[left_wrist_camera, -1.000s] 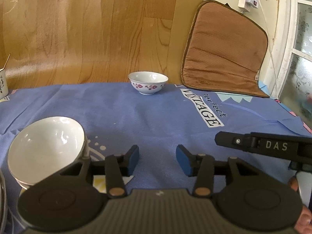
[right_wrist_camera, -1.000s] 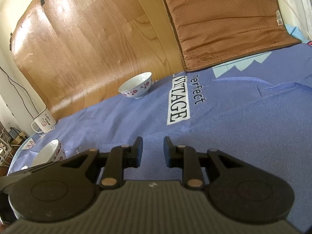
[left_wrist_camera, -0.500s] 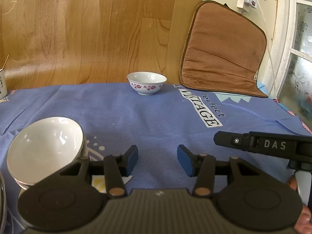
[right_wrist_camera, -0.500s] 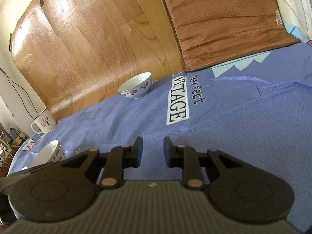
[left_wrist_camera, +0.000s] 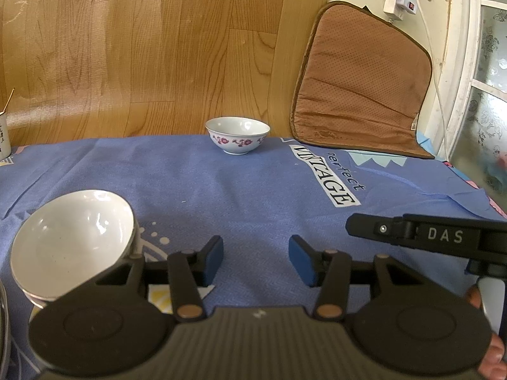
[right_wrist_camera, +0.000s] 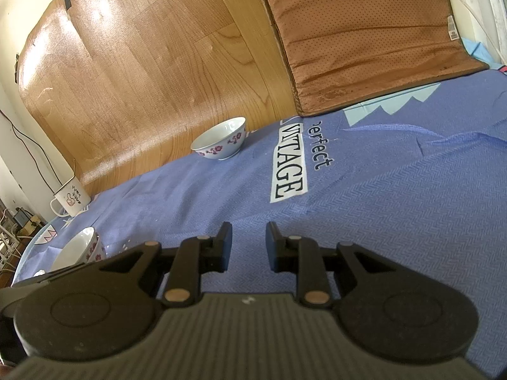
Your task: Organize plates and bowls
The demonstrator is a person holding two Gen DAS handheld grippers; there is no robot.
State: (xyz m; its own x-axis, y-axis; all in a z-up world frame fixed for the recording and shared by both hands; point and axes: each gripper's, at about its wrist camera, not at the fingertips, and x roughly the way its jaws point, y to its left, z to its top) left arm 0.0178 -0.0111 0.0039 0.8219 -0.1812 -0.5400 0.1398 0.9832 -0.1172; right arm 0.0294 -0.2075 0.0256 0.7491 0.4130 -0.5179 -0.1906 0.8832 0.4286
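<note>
Far on the left, at the edge of the blue cloth (left_wrist_camera: 221, 190), stands a white mug (right_wrist_camera: 70, 200) with a small picture on its side, and a thin stick pokes up out of it. Next comes a stack of bowls (left_wrist_camera: 71, 251). The top one is tipped, so its white inside faces up and toward the camera, and at least one more bowl sits under it. In the right wrist view you can see red flowers on the outside of this stack. The left gripper (left_wrist_camera: 256, 259) hangs just beside the stack, on its right, and low over the cloth. Its two blue pads (left_wrist_camera: 213, 261) are spread apart, and only bare cloth shows between them. They do not touch the stack. Farther back, near the far edge of the cloth and well apart from the stack, one small flowered bowl (left_wrist_camera: 237, 135) stands upright by itself, close to the wooden board (left_wrist_camera: 142, 47) behind the table. To the right of that bowl, the cloth has the words "perfect VINTAGE" printed on it. A brown cushion (left_wrist_camera: 361, 85) leans up at the back, behind those words. The right gripper (right_wrist_camera: 248, 247) is over the right part of the cloth. Its two black fingers (right_wrist_camera: 225, 247) are a little way apart, closer than the left ones, and they hold nothing.
</note>
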